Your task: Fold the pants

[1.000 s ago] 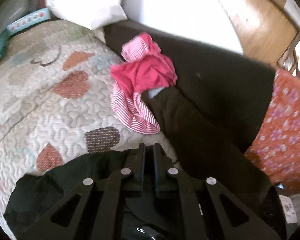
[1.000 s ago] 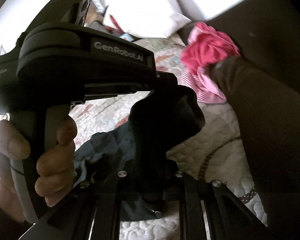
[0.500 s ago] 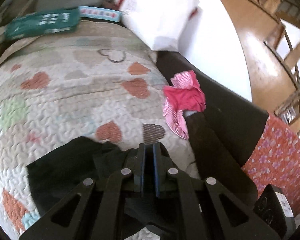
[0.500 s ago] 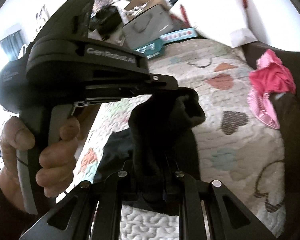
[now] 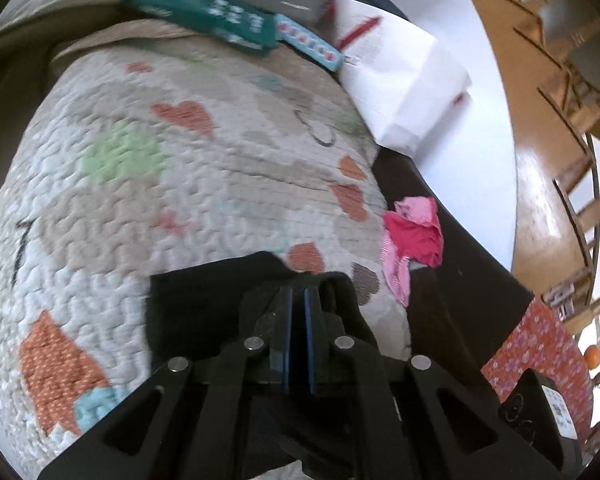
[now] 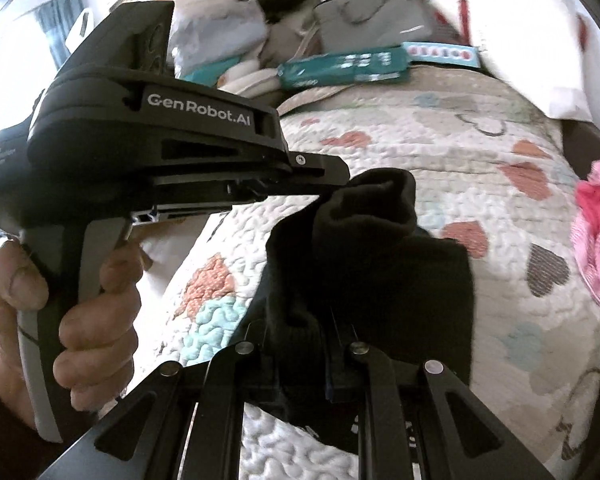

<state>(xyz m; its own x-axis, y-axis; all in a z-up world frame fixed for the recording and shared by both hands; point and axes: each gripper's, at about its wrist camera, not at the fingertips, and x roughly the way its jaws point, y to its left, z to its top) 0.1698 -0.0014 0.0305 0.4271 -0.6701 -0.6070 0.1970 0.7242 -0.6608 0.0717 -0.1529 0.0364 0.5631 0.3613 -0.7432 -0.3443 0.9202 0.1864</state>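
The black pants (image 5: 204, 304) hang in the air above a heart-patterned quilt (image 5: 180, 184). My left gripper (image 5: 295, 300) is shut on a bunched edge of the pants. In the right wrist view the pants (image 6: 380, 264) drape between both grippers. My right gripper (image 6: 332, 332) is shut on the fabric, which hides its fingertips. The left gripper's body (image 6: 160, 152) and the hand holding it fill the left of that view, its tip pinching the top fold.
A pink and red garment (image 5: 412, 244) lies at the quilt's right edge beside a dark brown cloth (image 5: 460, 280). A white pillow (image 5: 400, 80), a green box (image 6: 340, 68) and bags sit at the quilt's far end. An orange floral fabric (image 5: 540, 352) is at right.
Both grippers have risen with the pants and tilted toward the far end of the quilt. The pink garment has slid to the right of both views.
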